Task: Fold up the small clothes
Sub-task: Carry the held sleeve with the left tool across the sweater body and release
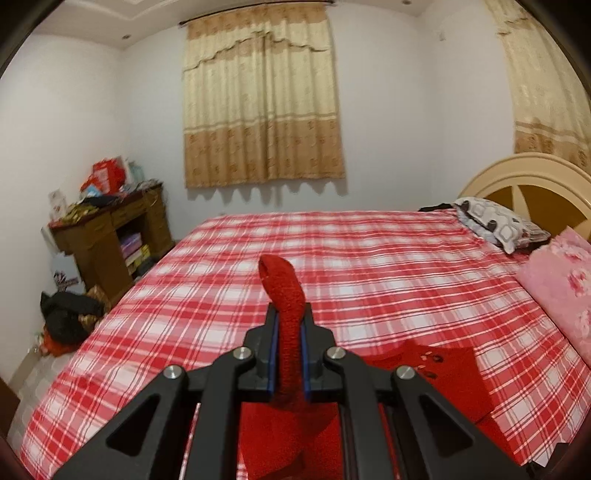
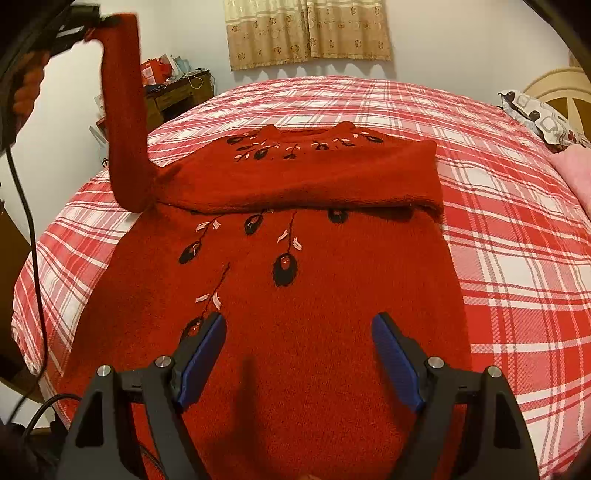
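Observation:
A small red knitted sweater [image 2: 280,258] with black and pink flower embroidery lies flat on the red plaid bed [image 2: 498,206]. Its right sleeve [image 2: 332,177] is folded across the chest. My left gripper [image 1: 289,317] is shut on the cuff of the left sleeve [image 1: 284,288] and holds it up above the bed; the lifted sleeve also shows in the right wrist view [image 2: 125,110], with the left gripper [image 2: 99,22] at top left. My right gripper [image 2: 297,325] is open and empty just above the sweater's lower body.
A grey patterned pillow [image 1: 495,221] and a pink floral pillow [image 1: 561,288] lie by the headboard [image 1: 535,184] on the right. A cluttered brown wooden desk [image 1: 110,236] stands left of the bed, with bags on the floor [image 1: 66,317]. Curtains [image 1: 262,103] hang behind.

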Available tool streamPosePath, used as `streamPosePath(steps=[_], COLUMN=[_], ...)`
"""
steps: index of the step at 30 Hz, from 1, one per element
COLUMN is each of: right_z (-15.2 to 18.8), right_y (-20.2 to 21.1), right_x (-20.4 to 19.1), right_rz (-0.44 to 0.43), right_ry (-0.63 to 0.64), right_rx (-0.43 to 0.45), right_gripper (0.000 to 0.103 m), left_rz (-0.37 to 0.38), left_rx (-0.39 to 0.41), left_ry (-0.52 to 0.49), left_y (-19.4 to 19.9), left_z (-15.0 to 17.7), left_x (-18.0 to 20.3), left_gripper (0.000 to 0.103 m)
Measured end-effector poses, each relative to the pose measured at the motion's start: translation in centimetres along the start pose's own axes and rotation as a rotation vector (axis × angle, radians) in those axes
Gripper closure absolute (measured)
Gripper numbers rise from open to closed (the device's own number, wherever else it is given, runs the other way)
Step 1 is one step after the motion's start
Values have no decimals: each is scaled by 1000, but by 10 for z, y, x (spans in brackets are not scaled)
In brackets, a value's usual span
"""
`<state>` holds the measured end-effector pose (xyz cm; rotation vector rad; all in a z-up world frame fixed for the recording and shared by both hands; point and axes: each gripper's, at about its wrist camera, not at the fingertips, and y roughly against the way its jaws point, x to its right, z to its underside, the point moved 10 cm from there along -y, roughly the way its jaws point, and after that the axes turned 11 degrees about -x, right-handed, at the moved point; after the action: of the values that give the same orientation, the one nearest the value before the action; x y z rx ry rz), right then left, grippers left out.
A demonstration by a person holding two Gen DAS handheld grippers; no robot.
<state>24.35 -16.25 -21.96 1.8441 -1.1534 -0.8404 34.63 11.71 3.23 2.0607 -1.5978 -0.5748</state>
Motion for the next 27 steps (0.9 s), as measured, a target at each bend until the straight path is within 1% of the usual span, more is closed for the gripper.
streamPosePath(steps=[4, 9, 12, 14, 16, 20, 21, 22, 23, 24, 25, 27], right_z=[1, 3, 4, 5, 6, 11, 11, 11, 12, 12, 13, 14], right_y=[-2, -5, -6, -9, -11, -18, -18, -18, -18, -19, -19, -21], right_x=[2, 5, 7, 7, 8, 9, 9, 9, 9, 8, 8, 6], right_rz=[-7, -18, -22, -29, -31, -30, -27, -25, -23, -20, -15, 3], right_ry=[-7, -22, -27, -31, -36, -41, -40, -38, -36, -34, -29, -9], right_rx=[1, -4, -5, -10, -15, -24, -21, -18, -16, -13, -10, -4], right_gripper=[21, 21, 21, 21, 21, 21, 21, 21, 21, 21, 21, 21], left_rz=[46, 77, 82, 93, 103, 114, 114, 108, 104, 104, 107, 118], left_rx=[25, 42, 46, 35, 21, -30, -44, -53, -65, -79, -116, -147], left_ry=[-52, -111, -153, -176, -199, -246, -261, -269, -276, -285, -301, -311], left_y=[8, 10, 4, -4, -14, -42, -52, -58, -67, -75, -86, -94], left_z=[-10, -13, -11, -6, 3, 34, 44, 52, 62, 70, 83, 98], left_x=[34, 71, 97, 110, 125, 159, 167, 172, 177, 182, 188, 192], left_gripper=[93, 93, 93, 93, 93, 92, 91, 86, 85, 82, 79, 79])
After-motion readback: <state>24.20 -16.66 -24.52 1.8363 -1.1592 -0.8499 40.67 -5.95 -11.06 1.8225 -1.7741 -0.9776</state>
